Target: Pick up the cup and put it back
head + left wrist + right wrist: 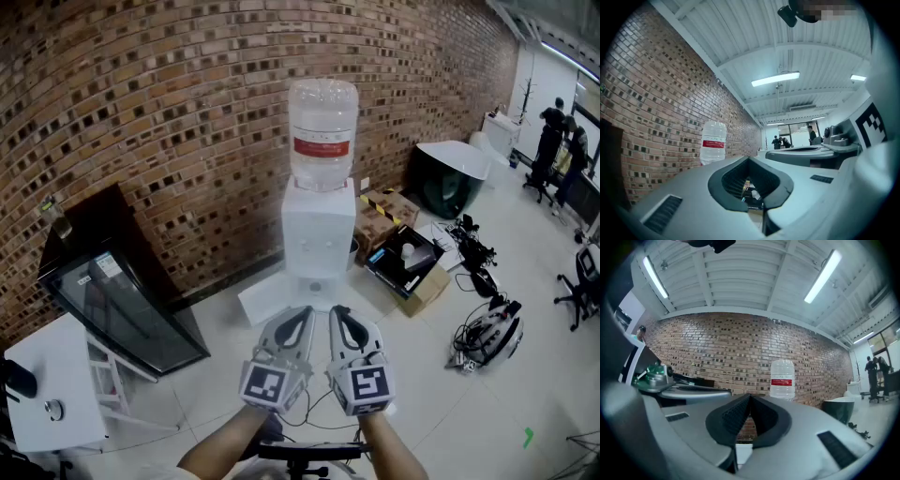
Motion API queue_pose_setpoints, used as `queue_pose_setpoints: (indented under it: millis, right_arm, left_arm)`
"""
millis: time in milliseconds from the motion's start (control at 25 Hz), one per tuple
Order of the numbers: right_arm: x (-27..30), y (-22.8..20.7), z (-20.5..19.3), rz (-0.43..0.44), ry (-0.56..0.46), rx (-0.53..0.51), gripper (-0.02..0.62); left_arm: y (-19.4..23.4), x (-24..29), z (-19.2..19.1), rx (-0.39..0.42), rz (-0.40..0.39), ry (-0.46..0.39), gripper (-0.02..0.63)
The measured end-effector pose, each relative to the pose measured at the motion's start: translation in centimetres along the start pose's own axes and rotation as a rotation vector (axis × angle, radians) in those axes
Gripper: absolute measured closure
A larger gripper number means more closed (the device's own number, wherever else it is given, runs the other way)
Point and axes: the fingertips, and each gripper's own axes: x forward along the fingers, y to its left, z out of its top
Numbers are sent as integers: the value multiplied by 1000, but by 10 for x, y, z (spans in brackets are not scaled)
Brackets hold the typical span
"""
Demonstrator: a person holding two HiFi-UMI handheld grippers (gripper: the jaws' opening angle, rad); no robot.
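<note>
A small white cup-shaped object (410,250) was seen resting on an open black box (394,270) on the pale floor (469,412). It was too small in view to be confirmed as the cup. It was placed at about 2 o'clock from the grippers and well apart from both.

The left gripper (302,319) was held with its jaws closed together and nothing gripped between them. The right gripper (339,317) was likewise held closed and empty, just beside the left one.

At 12 o'clock from them, a white plastic water dispenser (319,239) was stood against a red brick wall (169,103). It was topped by a clear upturned bottle with a red label (322,127). A dark glass-fronted cabinet (122,300) was set at 10 o'clock, and a white square table (56,403) at 8 o'clock. Two people in dark clothes (555,131) were seen far off at 2 o'clock.
</note>
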Motion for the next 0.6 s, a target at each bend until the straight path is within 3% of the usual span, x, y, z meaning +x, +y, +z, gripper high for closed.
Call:
queue_pose_setpoints:
  millis: [280, 600]
  right_arm:
    - [54, -27, -7, 7, -4, -4, 591]
    - [160, -60, -8, -57, -3, 37, 591]
  left_arm:
    - [32, 48, -22, -20, 6, 9, 612]
    - [113, 128, -38, -31, -33, 2, 612]
